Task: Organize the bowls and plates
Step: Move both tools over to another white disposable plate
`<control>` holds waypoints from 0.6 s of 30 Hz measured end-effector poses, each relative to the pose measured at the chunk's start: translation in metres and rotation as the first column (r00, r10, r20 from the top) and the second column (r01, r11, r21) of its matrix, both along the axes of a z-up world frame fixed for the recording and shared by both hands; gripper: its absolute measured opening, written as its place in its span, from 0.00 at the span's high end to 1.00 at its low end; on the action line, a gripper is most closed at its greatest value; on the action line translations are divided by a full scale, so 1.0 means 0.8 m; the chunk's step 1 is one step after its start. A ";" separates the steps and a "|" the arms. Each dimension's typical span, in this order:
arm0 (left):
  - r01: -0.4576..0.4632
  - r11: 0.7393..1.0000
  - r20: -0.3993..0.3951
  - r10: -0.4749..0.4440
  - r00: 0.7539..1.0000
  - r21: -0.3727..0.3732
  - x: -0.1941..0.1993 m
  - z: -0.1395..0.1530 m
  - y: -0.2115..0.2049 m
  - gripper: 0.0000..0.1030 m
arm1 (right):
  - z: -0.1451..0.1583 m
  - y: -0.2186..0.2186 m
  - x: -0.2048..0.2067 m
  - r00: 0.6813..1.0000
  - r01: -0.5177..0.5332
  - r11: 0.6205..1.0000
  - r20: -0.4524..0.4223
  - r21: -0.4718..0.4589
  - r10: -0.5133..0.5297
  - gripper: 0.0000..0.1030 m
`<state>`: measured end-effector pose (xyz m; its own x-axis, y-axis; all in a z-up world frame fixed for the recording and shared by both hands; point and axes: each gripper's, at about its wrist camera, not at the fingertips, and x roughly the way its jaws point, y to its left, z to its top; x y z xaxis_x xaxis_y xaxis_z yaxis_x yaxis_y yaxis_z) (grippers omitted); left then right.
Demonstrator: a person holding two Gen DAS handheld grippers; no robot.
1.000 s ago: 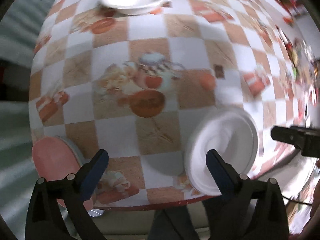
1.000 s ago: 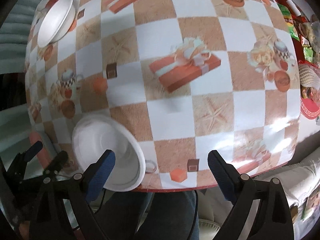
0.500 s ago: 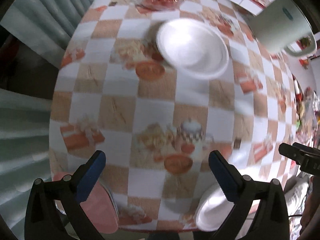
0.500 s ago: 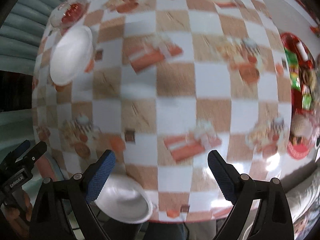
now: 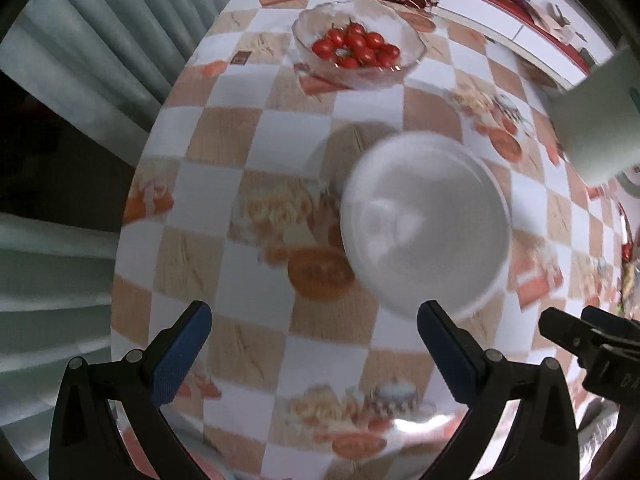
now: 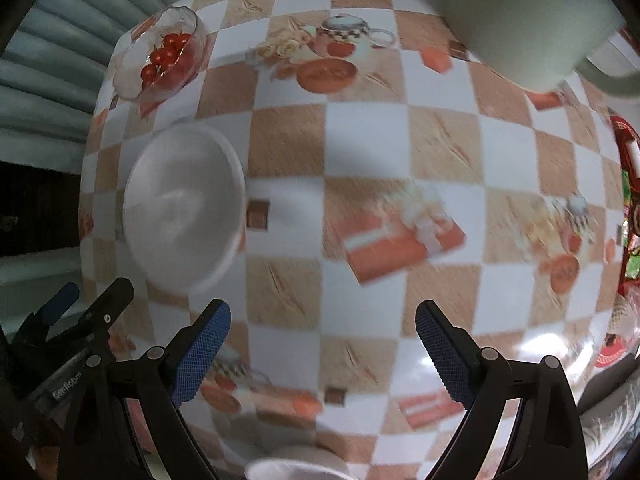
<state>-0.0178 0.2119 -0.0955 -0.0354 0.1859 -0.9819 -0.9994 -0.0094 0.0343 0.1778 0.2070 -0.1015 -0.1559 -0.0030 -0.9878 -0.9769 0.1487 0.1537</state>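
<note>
A white bowl (image 5: 426,224) sits right way up on the worktop (image 5: 256,144), which has a cloth with white and tan squares and little pictures of teapots and gift boxes. The bowl is blurry in both views. The left gripper (image 5: 314,354) hangs over the near part of the worktop with its jaws spread wide and nothing between them; the bowl is just past its right blue finger. The right gripper (image 6: 322,354) is beside it, jaws also spread wide and holding nothing, and here the same bowl (image 6: 184,208) lies off to the left, ahead of the left finger. Farther back stands a glass bowl (image 5: 358,46) full of small red tomatoes (image 5: 356,48). A big pale mug (image 6: 528,20) stands at the far right. At the very bottom of the right view, a bit of another white dish (image 6: 296,466) peeks out at the near edge of the worktop.
</note>
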 end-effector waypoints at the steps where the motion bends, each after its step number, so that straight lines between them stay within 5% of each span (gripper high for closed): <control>1: 0.005 1.000 -0.011 -0.005 1.000 0.002 0.002 -0.004 0.007 0.00 | -0.006 0.009 -0.003 1.000 0.005 1.000 -0.001 -0.003 -0.005 0.08; 6: 0.042 0.999 -0.078 -0.042 0.996 0.006 0.010 -0.024 0.030 0.00 | -0.032 0.039 -0.014 1.000 0.009 1.000 0.002 -0.019 -0.009 0.08; 18: 0.026 0.998 -0.085 -0.031 0.996 -0.057 0.002 -0.078 0.061 0.00 | -0.087 0.067 -0.034 1.000 -0.011 0.998 0.017 -0.069 0.012 0.03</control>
